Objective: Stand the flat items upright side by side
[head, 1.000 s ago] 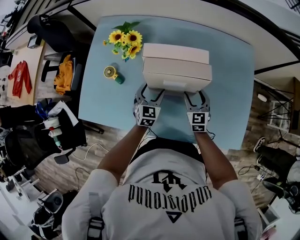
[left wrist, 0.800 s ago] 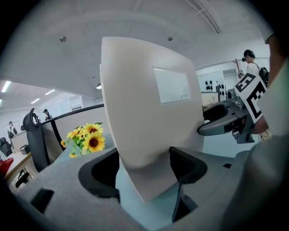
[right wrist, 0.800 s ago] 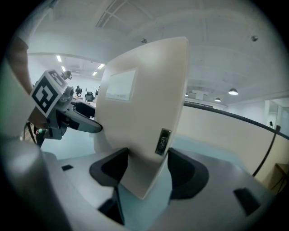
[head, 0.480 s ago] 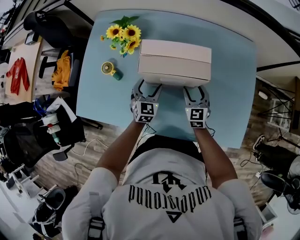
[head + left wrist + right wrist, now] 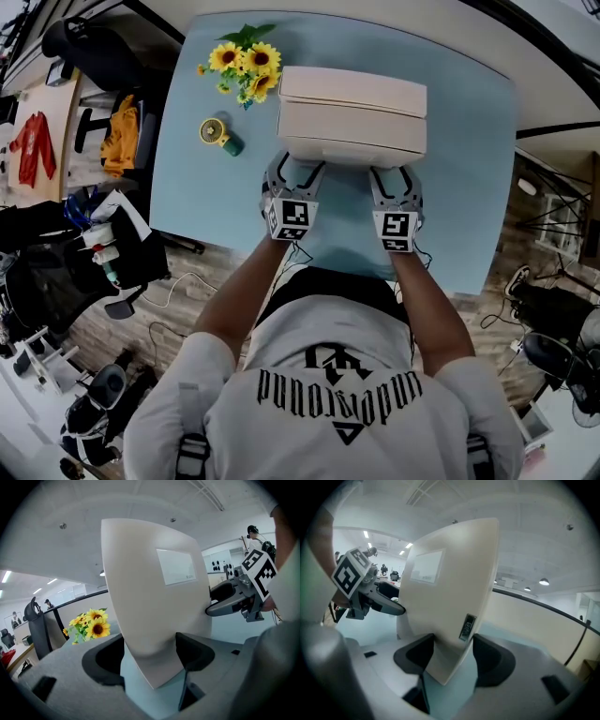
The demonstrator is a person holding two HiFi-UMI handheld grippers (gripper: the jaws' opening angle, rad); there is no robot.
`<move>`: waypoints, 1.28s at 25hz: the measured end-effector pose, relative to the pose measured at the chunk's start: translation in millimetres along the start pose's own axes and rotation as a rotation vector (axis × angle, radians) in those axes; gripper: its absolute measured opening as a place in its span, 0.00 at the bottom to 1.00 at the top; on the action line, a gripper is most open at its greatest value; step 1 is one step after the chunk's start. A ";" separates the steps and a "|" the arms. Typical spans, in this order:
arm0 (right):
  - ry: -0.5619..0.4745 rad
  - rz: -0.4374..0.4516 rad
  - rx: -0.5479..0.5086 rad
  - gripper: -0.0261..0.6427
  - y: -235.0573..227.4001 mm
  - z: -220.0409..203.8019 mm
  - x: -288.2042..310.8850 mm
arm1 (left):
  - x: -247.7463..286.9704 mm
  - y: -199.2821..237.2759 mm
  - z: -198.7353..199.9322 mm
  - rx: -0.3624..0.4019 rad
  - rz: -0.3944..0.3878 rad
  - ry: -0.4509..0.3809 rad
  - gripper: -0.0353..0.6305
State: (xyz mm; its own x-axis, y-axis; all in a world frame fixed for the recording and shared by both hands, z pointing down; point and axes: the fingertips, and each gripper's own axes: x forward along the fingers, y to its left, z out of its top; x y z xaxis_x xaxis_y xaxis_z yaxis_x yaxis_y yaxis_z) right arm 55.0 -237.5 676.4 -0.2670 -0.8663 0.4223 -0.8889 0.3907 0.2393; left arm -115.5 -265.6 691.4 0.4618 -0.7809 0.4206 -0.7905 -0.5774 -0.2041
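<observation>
A: Where is the front box (image 5: 352,133), and how does it lie?

B: It is at the middle of the light-blue table (image 5: 469,187). Its long axis runs left to right, in line with the table's near edge. The broad face with the pale rectangular label is turned toward the person, and a long narrow face points up.

A: And the rear box (image 5: 352,89)?

B: It is directly behind the front one, parallel to it, with no gap showing between the two.

A: What about the left gripper (image 5: 150,658)?

B: It is clamped on the front box near the box's left end. A lower corner of the box dips between the jaws, and both dark pads lie against it.

A: And the right gripper (image 5: 452,658)?

B: It mirrors the left one, near the right end. Its jaws have just been closing with the box between them, and the pads sit against the box on both sides. The end face there carries a small dark sticker.

A: Does the box rest on the table?

B: That cannot be told. Table surface shows beneath the corner in both gripper views, but neither shows whether the bottom edge touches.

A: Is anything else on the table?

B: A bunch of sunflowers (image 5: 242,67) lies just beside the rear box's left end. A small yellow-and-teal object (image 5: 217,136) sits nearer the person, left of the boxes and apart from them.
</observation>
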 end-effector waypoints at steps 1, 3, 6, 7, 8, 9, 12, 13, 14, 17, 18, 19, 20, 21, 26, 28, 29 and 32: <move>-0.002 0.000 -0.004 0.43 -0.3 -0.1 -0.2 | -0.1 -0.2 -0.3 0.002 0.000 -0.002 0.59; 0.009 0.000 -0.008 0.44 -0.8 -3.0 -1.6 | -0.4 -0.7 -1.0 0.004 -0.001 -0.005 0.59; 0.009 0.004 -0.005 0.44 0.1 -2.8 -1.9 | -0.7 -1.0 -2.7 0.005 -0.007 -0.006 0.59; 0.005 0.008 0.000 0.45 0.7 -2.5 -1.9 | -1.1 -1.1 -3.1 0.003 -0.010 -0.005 0.59; 0.000 0.013 0.009 0.46 1.6 -1.8 -2.0 | -1.6 -1.3 -3.0 0.000 -0.012 -0.005 0.59; -0.006 0.018 0.020 0.46 2.6 -0.9 -2.3 | -2.3 -1.6 -2.7 -0.003 -0.015 -0.005 0.59; -0.007 0.028 0.034 0.47 4.1 0.0 -3.4 | -3.5 -2.3 -2.5 -0.013 -0.025 -0.004 0.60; -0.005 0.031 0.038 0.47 4.2 0.0 -3.5 | -3.5 -2.4 -2.7 -0.015 -0.028 -0.003 0.60; -0.004 0.033 0.042 0.47 4.2 -0.1 -3.3 | -3.5 -2.4 -3.1 -0.017 -0.031 -0.002 0.60; 0.003 0.039 0.047 0.48 5.0 -0.5 -3.2 | -4.0 -3.6 -5.0 -0.021 -0.042 0.004 0.60; 0.006 0.040 0.048 0.48 5.4 -0.6 -3.4 | -4.7 -4.3 -5.7 -0.024 -0.046 0.005 0.60; 0.007 0.041 0.049 0.49 5.7 -0.4 -3.7 | -5.5 -4.5 -6.1 -0.027 -0.048 0.005 0.60; 0.008 0.041 0.051 0.49 5.9 -0.1 -4.0 | -6.3 -4.2 -6.3 -0.030 -0.050 0.006 0.60; 0.009 0.041 0.055 0.49 6.0 0.4 -4.2 | -6.7 -3.4 -6.3 -0.033 -0.051 0.006 0.60; 0.014 0.038 0.071 0.50 7.1 0.6 -5.7 | -9.7 -2.0 -6.0 -0.044 -0.063 0.004 0.60; 0.015 0.039 0.078 0.50 7.9 0.4 -6.2 | -11.1 -1.6 -5.5 -0.047 -0.068 0.004 0.60; 0.014 0.038 0.082 0.50 7.9 1.3 -6.7 | -11.8 -1.3 -5.0 -0.049 -0.070 0.004 0.60; 0.011 0.034 0.088 0.51 7.7 5.3 -10.2 | -16.1 -1.4 -3.2 -0.053 -0.076 0.004 0.60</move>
State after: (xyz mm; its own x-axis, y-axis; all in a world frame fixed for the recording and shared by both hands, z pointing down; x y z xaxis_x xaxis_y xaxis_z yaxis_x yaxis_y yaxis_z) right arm 48.9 -227.2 669.3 -0.2940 -0.8493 0.4385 -0.9088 0.3905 0.1470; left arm -123.1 -251.5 687.8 0.5198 -0.7343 0.4366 -0.7735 -0.6215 -0.1244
